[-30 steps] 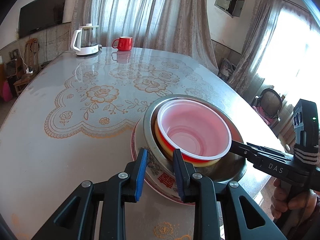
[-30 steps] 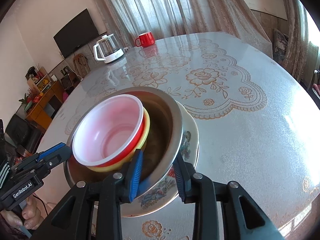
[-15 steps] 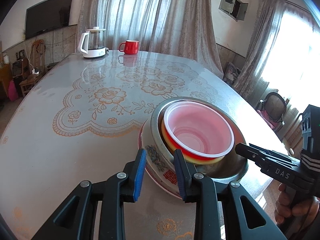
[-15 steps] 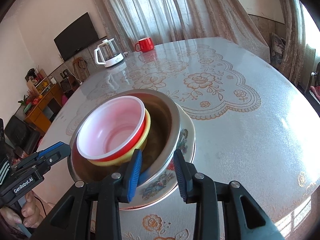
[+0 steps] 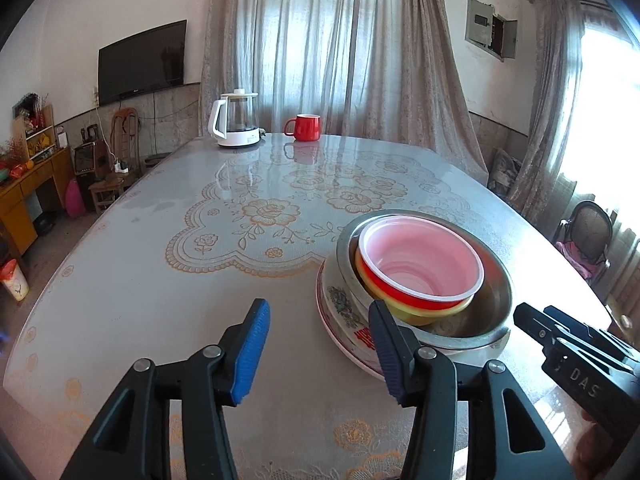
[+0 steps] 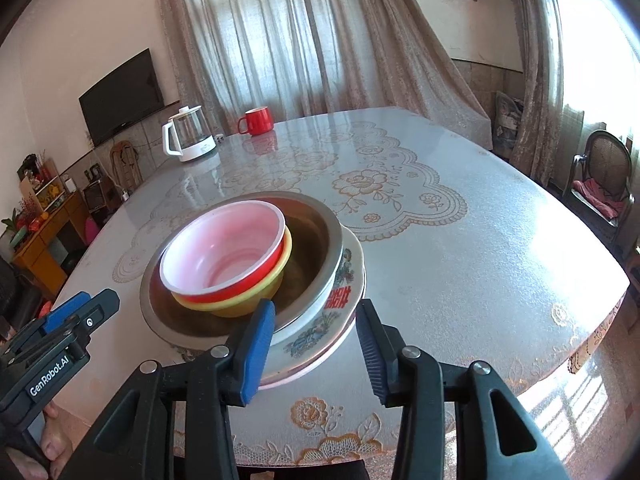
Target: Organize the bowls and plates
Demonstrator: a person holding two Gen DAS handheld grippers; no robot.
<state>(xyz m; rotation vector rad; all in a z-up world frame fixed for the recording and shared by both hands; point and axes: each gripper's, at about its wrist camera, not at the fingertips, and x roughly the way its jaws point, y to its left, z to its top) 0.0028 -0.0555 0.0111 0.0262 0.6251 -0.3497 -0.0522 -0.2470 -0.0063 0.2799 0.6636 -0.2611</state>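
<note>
A nested stack stands on the table: a floral plate (image 5: 340, 312) at the bottom, then a steel bowl (image 5: 480, 320), a yellow bowl (image 5: 404, 308), and a red bowl (image 5: 420, 264) with a pale inside on top. My left gripper (image 5: 320, 320) sits just off the stack's left rim. Its jaws are opening and the pads touch nothing. The right gripper (image 6: 316, 312) is drawn back from the plate (image 6: 320, 332) and steel bowl (image 6: 316, 232); its jaws are opening too, with the rim showing between them, untouched. Each gripper also shows in the other's view: right (image 5: 532, 316), left (image 6: 94, 304).
The round table (image 5: 160, 280) has a lace-patterned cover under a clear sheet. A glass kettle (image 5: 236, 124) and a red mug (image 5: 304, 127) stand at its far edge. A chair (image 6: 600, 184) stands beyond the table to the right. The stack is close to the near edge.
Both grippers were shut on the stack's rim. They have let go, widened their jaws and pulled back toward me, while the stack stays on the table.
</note>
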